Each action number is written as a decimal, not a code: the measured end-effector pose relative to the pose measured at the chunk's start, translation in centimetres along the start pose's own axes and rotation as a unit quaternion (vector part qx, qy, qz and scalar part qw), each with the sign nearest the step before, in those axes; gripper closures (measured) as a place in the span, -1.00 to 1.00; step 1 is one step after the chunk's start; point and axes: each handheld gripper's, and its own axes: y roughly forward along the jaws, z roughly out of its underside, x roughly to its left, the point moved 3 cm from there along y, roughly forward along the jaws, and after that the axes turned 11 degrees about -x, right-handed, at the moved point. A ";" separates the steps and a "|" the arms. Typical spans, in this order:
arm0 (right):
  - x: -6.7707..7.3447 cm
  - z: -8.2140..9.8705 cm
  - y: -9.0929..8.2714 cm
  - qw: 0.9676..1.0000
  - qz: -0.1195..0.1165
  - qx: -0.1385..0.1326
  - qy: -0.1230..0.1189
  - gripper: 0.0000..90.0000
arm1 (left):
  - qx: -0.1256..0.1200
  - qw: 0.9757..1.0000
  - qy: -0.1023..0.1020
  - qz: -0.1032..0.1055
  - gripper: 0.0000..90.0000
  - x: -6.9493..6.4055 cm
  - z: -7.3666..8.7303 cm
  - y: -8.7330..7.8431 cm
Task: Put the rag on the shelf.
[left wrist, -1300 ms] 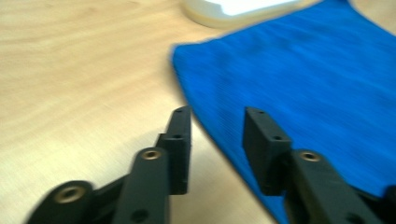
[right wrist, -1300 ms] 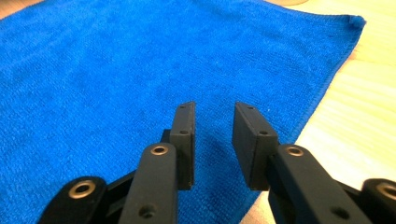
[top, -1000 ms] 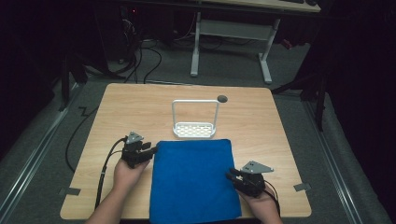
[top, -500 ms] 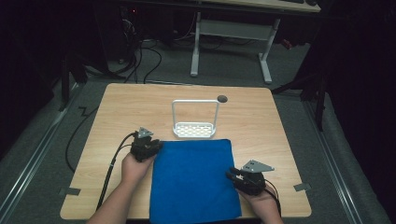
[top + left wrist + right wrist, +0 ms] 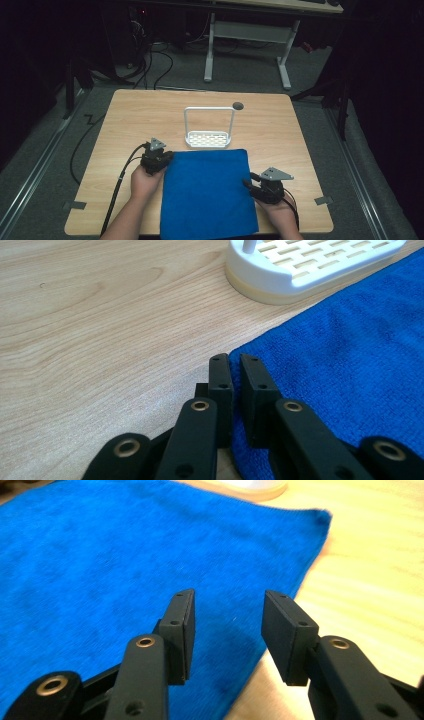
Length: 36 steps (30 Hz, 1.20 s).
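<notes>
A blue cloth [image 5: 207, 192] lies flat on the wooden table [image 5: 125, 125], reaching the near edge. My left gripper [image 5: 162, 159] is at the cloth's far left corner. In the left gripper view its jaws [image 5: 235, 362] have just been closing and stand almost together, with the edge of the cloth [image 5: 350, 350] pinched in the thin gap. My right gripper [image 5: 247, 181] is at the cloth's right edge. Its jaws [image 5: 230, 605] have just been opening and stand apart over the edge of the cloth [image 5: 100, 555], not pressing on it.
A white rack [image 5: 209, 137] with a slotted base and a tall wire loop stands just beyond the cloth's far edge; its base [image 5: 310, 262] is close ahead of the left jaws. A small dark disc [image 5: 238, 105] lies behind it. Bare wood flanks the cloth.
The left gripper edged right onto the cloth's far left corner and its jaws closed. The right gripper stayed in place at the right edge.
</notes>
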 end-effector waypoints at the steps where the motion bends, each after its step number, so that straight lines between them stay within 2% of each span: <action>1: -0.1 -0.3 0.2 1.000 0.006 -0.006 0.001 0.26 | 0.000 1.000 -0.001 0.001 0.88 0.0 0.0 0.0; 5: -0.4 -0.9 0.6 1.000 0.008 -0.006 0.006 0.24 | -0.001 1.000 -0.004 0.003 0.88 0.1 0.0 0.0; 6: -0.7 -1.4 0.9 1.000 0.015 -0.012 -0.009 0.23 | -0.001 1.000 -0.006 0.005 0.88 0.1 0.0 0.0; 9: -1.1 -1.9 1.5 1.000 0.021 -0.001 -0.016 0.20 | -0.002 1.000 -0.005 0.004 0.88 0.1 0.0 0.1; 11: -1.6 -2.4 2.1 1.000 0.025 -0.003 -0.010 0.18 | -0.001 1.000 0.000 0.002 0.88 0.0 0.0 0.1; 14: -2.7 -3.7 3.4 0.999 0.037 0.023 0.003 0.25 | -0.002 1.000 0.007 -0.002 0.88 -0.1 0.0 0.1; 16: -2.9 -4.0 3.6 0.999 0.037 0.022 0.007 0.26 | -0.002 1.000 0.006 -0.001 0.88 -0.1 0.0 0.1; 17: -3.7 -4.5 4.3 0.998 0.046 0.031 0.011 0.25 | -0.002 1.000 0.004 -0.001 0.88 -0.1 0.0 0.1; 19: -4.0 -4.7 4.7 0.998 0.052 0.035 0.012 0.25 | -0.002 1.000 0.005 -0.001 0.88 -0.1 0.0 0.1; 20: -4.4 -4.9 5.4 0.997 0.059 0.040 0.001 0.27 | -0.002 1.000 0.005 -0.001 0.88 -0.1 0.0 0.1; 22: -4.4 -5.0 5.8 0.997 0.063 0.045 -0.007 0.29 | -0.002 1.000 0.004 0.000 0.88 -0.1 0.0 0.1; 23: -4.4 -5.0 6.6 0.995 0.066 0.065 -0.029 0.29 | -0.002 1.000 0.004 0.000 0.88 -0.1 0.0 0.1; 25: -4.3 -5.0 7.2 0.995 0.067 0.067 -0.030 0.30 | -0.002 1.000 0.003 0.000 0.88 -0.1 0.0 0.1; 28: -4.8 -4.9 8.0 0.996 0.064 0.069 -0.006 0.32 | -0.001 1.000 0.001 0.002 0.88 -0.1 0.0 0.1; 30: -5.0 -4.8 8.2 0.995 0.062 0.073 0.001 0.33 | -0.001 1.000 0.001 0.002 0.88 0.0 0.0 0.1; 31: -5.5 -4.6 8.4 0.995 0.062 0.079 0.015 0.40 | -0.001 1.000 0.001 0.002 0.88 0.0 0.0 0.1; 34: -6.3 -4.4 8.7 0.994 0.054 0.078 0.046 0.40 | -0.001 1.000 0.000 0.003 0.88 0.0 0.0 0.1; 36: -6.5 -4.2 8.9 0.994 0.050 0.078 0.051 0.44 | -0.002 1.000 0.000 0.003 0.88 0.0 0.0 0.1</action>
